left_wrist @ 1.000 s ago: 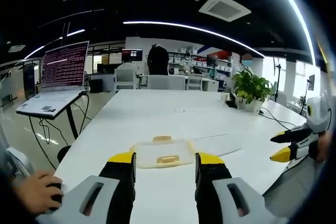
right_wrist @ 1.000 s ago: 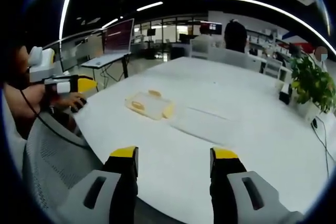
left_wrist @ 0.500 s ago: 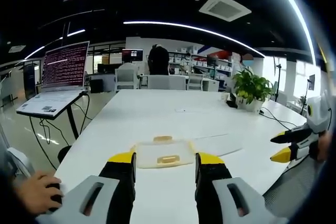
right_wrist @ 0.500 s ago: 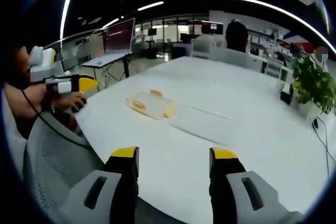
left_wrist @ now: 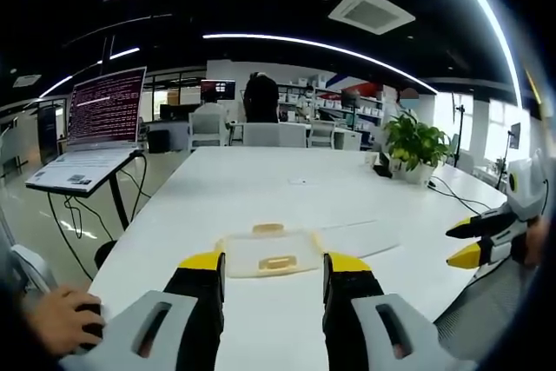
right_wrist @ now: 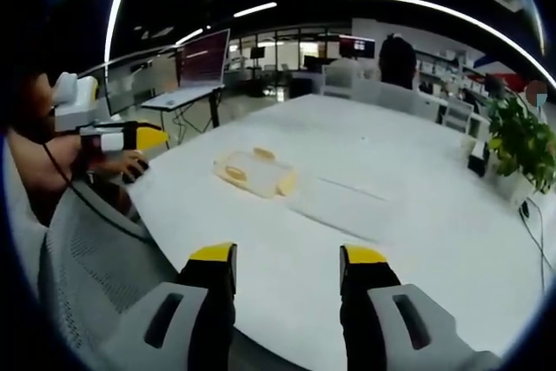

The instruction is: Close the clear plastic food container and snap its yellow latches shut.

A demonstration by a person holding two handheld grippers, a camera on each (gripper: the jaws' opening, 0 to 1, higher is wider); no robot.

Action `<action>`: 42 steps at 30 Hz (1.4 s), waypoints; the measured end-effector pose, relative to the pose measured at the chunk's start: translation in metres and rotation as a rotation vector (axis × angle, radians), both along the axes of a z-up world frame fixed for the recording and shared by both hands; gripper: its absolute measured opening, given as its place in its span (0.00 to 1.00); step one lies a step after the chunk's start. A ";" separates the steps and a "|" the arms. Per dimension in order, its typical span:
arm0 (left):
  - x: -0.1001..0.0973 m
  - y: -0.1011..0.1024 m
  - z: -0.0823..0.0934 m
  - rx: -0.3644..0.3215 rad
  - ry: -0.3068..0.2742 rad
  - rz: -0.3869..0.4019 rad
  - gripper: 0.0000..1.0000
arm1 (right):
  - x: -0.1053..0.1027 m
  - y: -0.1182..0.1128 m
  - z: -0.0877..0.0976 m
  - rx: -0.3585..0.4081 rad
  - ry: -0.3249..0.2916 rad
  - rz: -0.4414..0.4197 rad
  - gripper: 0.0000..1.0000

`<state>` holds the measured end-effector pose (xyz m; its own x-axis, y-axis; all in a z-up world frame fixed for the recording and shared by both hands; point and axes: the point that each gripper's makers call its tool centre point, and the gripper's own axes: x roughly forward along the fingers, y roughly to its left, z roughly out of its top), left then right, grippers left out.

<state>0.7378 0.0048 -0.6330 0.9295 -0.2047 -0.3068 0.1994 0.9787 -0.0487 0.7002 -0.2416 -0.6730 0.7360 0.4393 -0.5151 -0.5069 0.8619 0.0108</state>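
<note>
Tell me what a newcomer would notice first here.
The clear container with yellow latches lies on the white table, just beyond the open left claw. Its loose lid lies flat beside it, toward the potted plant. The open right claw hangs at the table's near edge.

The left gripper (left_wrist: 273, 263) and the right gripper (right_wrist: 288, 256) both point forward with jaws parted and nothing between them, a hand (left_wrist: 56, 321) low at the left.
</note>
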 end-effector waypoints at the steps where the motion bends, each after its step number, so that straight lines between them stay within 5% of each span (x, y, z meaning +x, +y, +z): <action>1: 0.000 0.000 0.000 0.000 0.000 0.000 0.39 | 0.000 0.000 0.001 -0.002 -0.005 0.002 0.45; 34: 0.003 0.000 0.001 0.004 -0.003 0.003 0.39 | 0.001 0.004 0.002 0.005 -0.007 0.021 0.42; 42: 0.004 0.002 -0.004 -0.079 0.053 -0.009 0.41 | 0.003 0.008 0.001 0.026 0.013 0.035 0.43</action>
